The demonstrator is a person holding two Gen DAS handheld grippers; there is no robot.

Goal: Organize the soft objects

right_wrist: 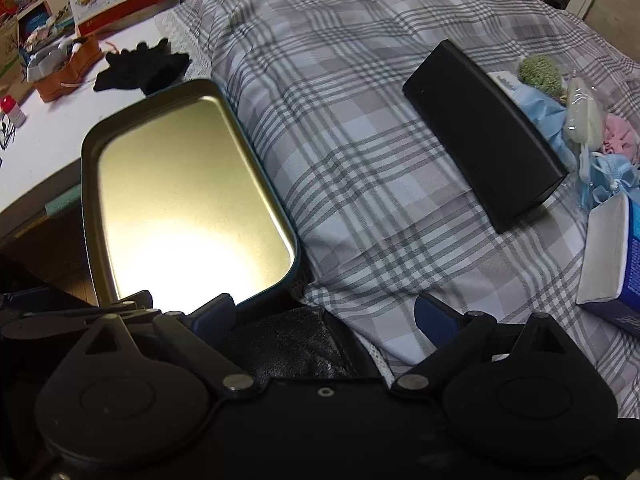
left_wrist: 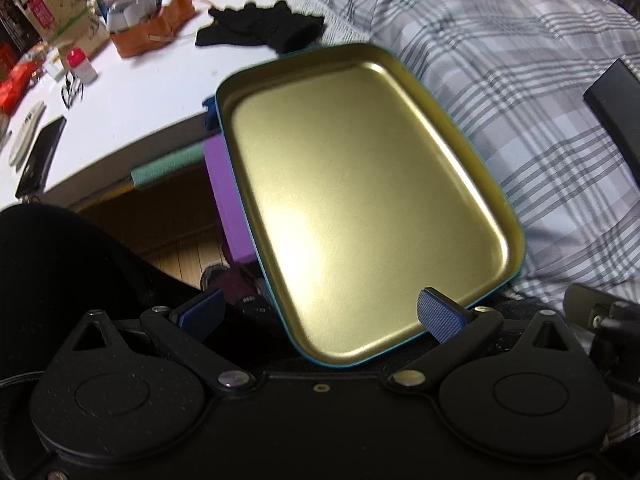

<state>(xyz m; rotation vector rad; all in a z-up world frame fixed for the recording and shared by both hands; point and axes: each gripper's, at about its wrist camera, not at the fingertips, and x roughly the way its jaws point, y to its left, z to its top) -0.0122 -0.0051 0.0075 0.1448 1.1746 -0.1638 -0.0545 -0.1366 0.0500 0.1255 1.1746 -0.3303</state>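
At the far left, a white table (left_wrist: pixel 132 104) is carrying clutter: an orange pouch (left_wrist: pixel 154 30), a red-capped bottle (left_wrist: pixel 80 65) and a black cloth (left_wrist: pixel 260 30) lying near the table's right edge. Just right of it, a gold-lined tin tray (left_wrist: pixel 360 200) is sitting with its right side against the plaid bedding (right_wrist: pixel 360 140), empty inside. The left gripper (left_wrist: pixel 320 316) is hovering at the tray's near end with its jaws standing wide, its right fingertip over the near rim and gripping nothing. The right gripper (right_wrist: pixel 324 316) is also spread wide and empty, above the bedding. Further right, a black box (right_wrist: pixel 484 132) is lying on the plaid. At the far right, soft things are piling together: a green fuzzy ball (right_wrist: pixel 540 72), blue fabric (right_wrist: pixel 540 112), a pink piece (right_wrist: pixel 620 136), beside a tissue pack (right_wrist: pixel 612 256).
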